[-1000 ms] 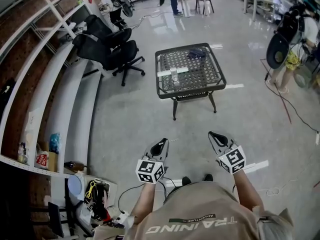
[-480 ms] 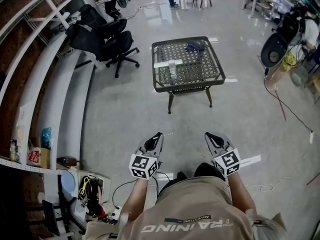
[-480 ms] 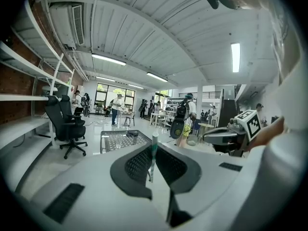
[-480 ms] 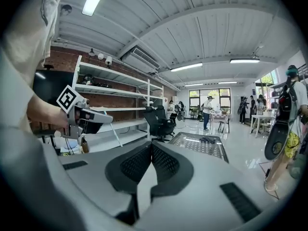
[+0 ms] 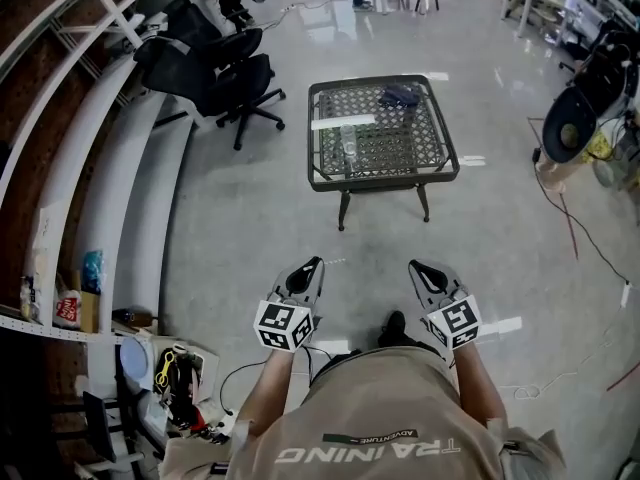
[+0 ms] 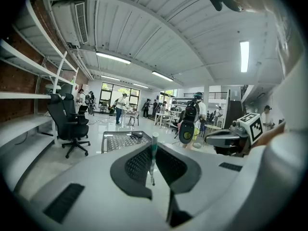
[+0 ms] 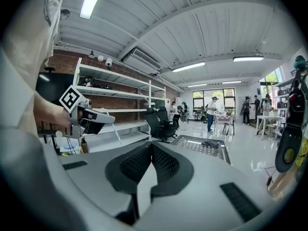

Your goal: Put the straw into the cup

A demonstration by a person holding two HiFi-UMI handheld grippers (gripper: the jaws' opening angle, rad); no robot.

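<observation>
A thin white straw with a teal band (image 6: 153, 154) stands upright between the jaws of my left gripper (image 6: 153, 152), which is shut on it. In the head view the left gripper (image 5: 312, 265) and right gripper (image 5: 416, 267) are held side by side at waist height over the floor, well short of the black mesh table (image 5: 330, 175). A clear cup (image 5: 348, 141) stands on that table beside a white strip (image 5: 343, 122) and a dark object (image 5: 400, 94). My right gripper (image 7: 151, 146) is shut, with nothing in it.
Black office chairs (image 5: 215, 68) stand left of the table, and long white shelves (image 5: 110, 198) run along the brick wall. Floor clutter and cables (image 5: 180, 383) lie at the lower left. A person with a round dark case (image 5: 575, 118) is at the right.
The person has walked a little toward the table, which now looks slightly larger. Both grippers came along, keeping the same pose and the same grip.
</observation>
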